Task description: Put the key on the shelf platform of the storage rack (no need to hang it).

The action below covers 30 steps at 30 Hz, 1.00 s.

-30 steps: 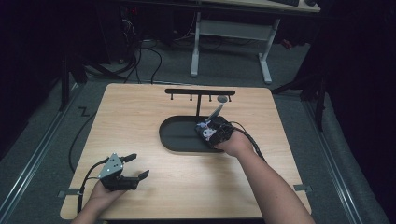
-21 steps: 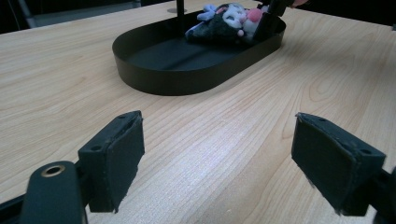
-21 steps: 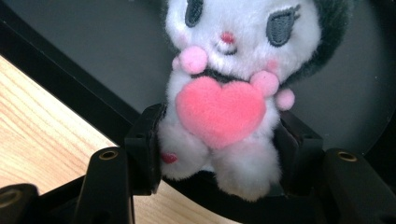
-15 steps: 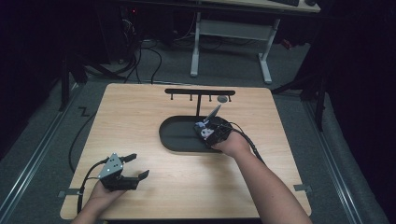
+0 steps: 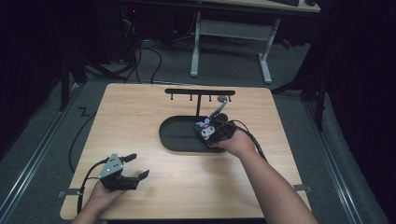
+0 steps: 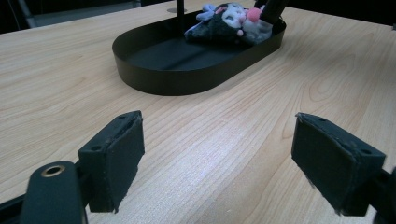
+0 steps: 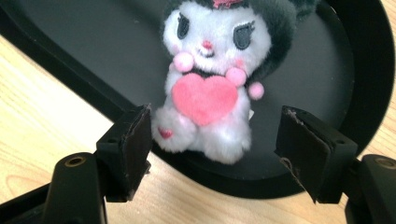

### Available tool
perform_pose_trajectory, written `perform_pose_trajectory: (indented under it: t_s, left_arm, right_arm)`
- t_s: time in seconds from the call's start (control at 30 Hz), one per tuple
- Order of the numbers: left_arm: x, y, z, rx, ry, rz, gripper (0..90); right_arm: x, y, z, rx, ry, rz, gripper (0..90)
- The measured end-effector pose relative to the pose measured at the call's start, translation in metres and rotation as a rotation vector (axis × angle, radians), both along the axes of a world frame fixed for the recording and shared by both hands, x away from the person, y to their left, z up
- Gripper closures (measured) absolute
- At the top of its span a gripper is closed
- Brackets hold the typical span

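Pale wood grain covers the worktop (image 5: 140, 121), which carries one black oval tray (image 5: 173, 135), one black rack (image 5: 200, 92) with four small pegs, and one plush toy (image 7: 212, 79) lying in the tray's right end, white-faced, dark-hooded, hugging a pink heart. No writing can be read anywhere. The right tongs (image 7: 215, 149) gape on either side of the toy without touching it; the left tongs (image 6: 219, 163) sit spread wide, empty, near the front left corner.

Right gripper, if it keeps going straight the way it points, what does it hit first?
Most likely the plush toy lying in the black tray; the open right gripper frames it, though depth is unclear.
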<state>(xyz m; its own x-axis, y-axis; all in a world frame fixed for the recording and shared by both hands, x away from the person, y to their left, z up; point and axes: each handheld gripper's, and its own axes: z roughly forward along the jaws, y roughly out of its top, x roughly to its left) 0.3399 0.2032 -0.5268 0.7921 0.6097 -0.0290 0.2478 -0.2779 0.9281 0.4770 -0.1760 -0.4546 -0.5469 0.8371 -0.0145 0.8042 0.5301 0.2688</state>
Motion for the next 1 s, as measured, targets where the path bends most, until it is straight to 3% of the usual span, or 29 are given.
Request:
perform_pose_trajectory:
  t_s: [0.53,1.0]
  left_arm:
    - [0.001,0.000,0.000,0.002,0.003,-0.004,17.9]
    - [0.001,-0.001,0.000,0.008,0.009,-0.005,17.7]
  right_arm:
    - [-0.024,-0.012,0.010,0.010,-0.077,0.012,28.6]
    - [-0.046,-0.037,0.009,0.050,-0.089,-0.025,29.6]
